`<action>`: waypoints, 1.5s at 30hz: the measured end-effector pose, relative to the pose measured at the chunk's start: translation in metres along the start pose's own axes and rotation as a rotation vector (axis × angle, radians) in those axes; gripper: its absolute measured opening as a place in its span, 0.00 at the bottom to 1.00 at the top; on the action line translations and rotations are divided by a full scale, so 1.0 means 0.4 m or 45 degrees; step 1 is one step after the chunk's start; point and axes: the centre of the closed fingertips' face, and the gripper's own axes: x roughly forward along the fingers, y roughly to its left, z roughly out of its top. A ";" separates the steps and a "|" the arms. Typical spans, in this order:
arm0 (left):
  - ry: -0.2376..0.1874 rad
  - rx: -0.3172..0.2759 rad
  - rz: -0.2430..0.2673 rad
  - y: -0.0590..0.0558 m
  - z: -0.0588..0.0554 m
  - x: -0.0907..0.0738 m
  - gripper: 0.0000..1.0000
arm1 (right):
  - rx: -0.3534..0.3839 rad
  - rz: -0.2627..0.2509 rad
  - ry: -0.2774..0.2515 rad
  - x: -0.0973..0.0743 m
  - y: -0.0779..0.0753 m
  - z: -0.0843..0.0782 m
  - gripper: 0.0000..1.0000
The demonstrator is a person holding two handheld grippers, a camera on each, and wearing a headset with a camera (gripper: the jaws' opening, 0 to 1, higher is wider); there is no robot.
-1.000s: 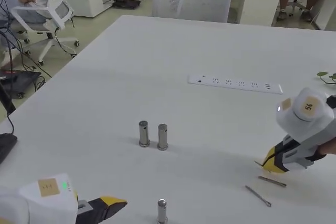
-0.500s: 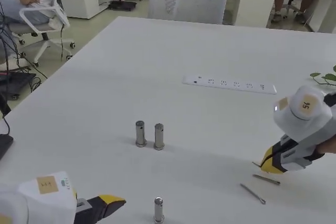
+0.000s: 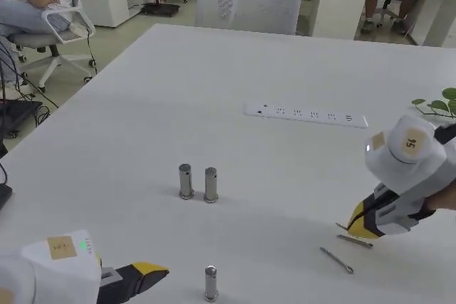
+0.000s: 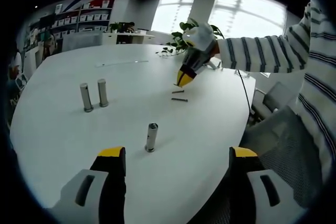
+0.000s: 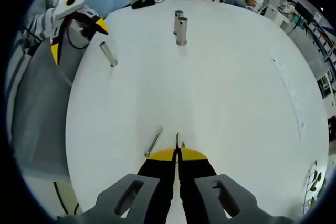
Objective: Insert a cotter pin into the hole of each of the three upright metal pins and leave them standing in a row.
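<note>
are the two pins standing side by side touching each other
Apart. The head view shows a strip of white table between one upright pin and its neighbour; the left gripper view shows the same gap.

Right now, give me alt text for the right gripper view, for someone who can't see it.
The right gripper, jaws closed, pinches a cotter pin pointing forward over a white table; a second cotter pin lies loose beside it. Farther off stand three metal pins, two together, one apart near the open left gripper.
</note>
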 end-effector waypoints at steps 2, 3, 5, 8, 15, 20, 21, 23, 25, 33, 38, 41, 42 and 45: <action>-0.002 -0.003 -0.002 -0.001 0.002 0.000 0.80 | -0.002 0.004 -0.003 -0.002 0.005 0.001 0.02; -0.004 -0.005 -0.004 -0.002 0.003 0.000 0.79 | -0.002 0.006 -0.005 -0.003 0.006 0.001 0.02; -0.013 -0.013 -0.007 -0.004 0.007 -0.001 0.79 | -0.009 0.008 -0.009 -0.005 0.010 0.003 0.02; -0.016 -0.013 -0.011 -0.006 0.009 -0.003 0.79 | -0.015 0.015 -0.012 -0.009 0.018 0.006 0.02; -0.011 -0.010 -0.015 -0.008 0.009 -0.004 0.78 | 0.002 0.048 -0.051 -0.017 0.054 0.025 0.02; -0.005 -0.005 -0.021 -0.013 0.007 -0.003 0.78 | -0.014 0.062 -0.045 -0.020 0.081 0.027 0.02; -0.005 -0.005 -0.022 -0.013 0.007 -0.003 0.78 | -0.014 0.067 -0.043 -0.021 0.088 0.026 0.02; -0.005 -0.003 -0.023 -0.015 0.008 -0.002 0.78 | -0.017 0.071 -0.038 -0.021 0.096 0.023 0.02; -0.003 -0.002 -0.025 -0.016 0.007 -0.002 0.78 | -0.023 0.075 -0.034 -0.023 0.107 0.020 0.02; -0.002 0.004 -0.029 -0.017 0.007 -0.003 0.78 | -0.034 0.097 -0.034 -0.028 0.150 0.019 0.02; -0.002 0.003 -0.033 -0.019 0.007 -0.003 0.77 | -0.051 0.104 -0.037 -0.034 0.179 0.022 0.02; -0.001 0.002 -0.037 -0.021 0.007 -0.002 0.77 | -0.059 0.105 -0.039 -0.037 0.188 0.024 0.02; 0.000 -0.001 -0.038 -0.022 0.007 -0.002 0.77 | -0.063 0.105 -0.041 -0.038 0.193 0.026 0.02; 0.000 -0.007 -0.044 -0.025 0.008 -0.001 0.76 | -0.071 0.110 -0.047 -0.042 0.209 0.032 0.02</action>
